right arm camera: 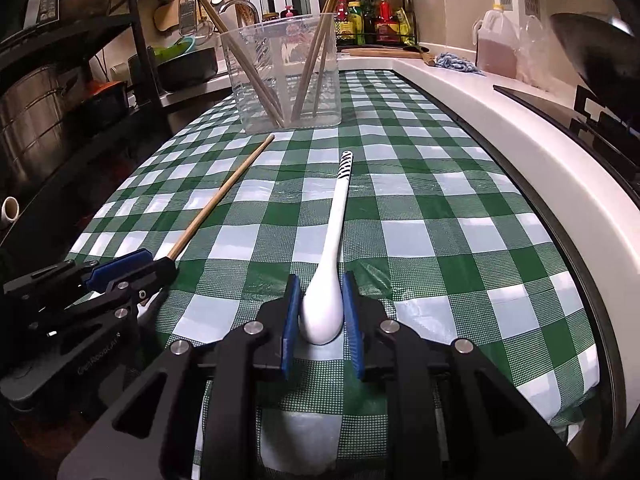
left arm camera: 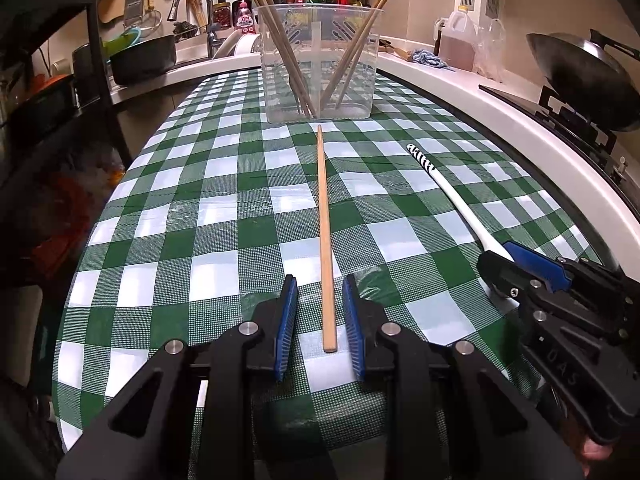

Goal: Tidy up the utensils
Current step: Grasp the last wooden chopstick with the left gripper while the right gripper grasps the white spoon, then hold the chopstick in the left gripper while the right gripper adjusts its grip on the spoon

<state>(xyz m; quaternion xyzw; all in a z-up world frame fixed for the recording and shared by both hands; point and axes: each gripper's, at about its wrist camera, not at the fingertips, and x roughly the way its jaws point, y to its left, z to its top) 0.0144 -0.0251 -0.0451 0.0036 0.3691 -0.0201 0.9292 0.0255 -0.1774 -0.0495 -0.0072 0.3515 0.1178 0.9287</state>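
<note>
A wooden chopstick (left arm camera: 324,236) lies on the green checked tablecloth (left arm camera: 200,200), pointing at a clear plastic holder (left arm camera: 318,64) with several chopsticks in it. My left gripper (left arm camera: 320,292) is open, its blue pads on either side of the chopstick's near end without touching it. A white spoon (right arm camera: 332,256) with a striped handle tip lies to the right. My right gripper (right arm camera: 320,292) is open around the spoon's bowl, the left pad close against it. The holder (right arm camera: 284,72) and chopstick (right arm camera: 216,200) also show in the right wrist view.
A white counter (left arm camera: 460,84) borders the table on the right, with a stove and wok (left arm camera: 580,76), an oil jug (left arm camera: 458,40) and a blue cloth (left arm camera: 430,58). A sink with faucet (left arm camera: 192,4), a pan and a dark rack stand at the left. A spice rack (right arm camera: 372,12) stands behind.
</note>
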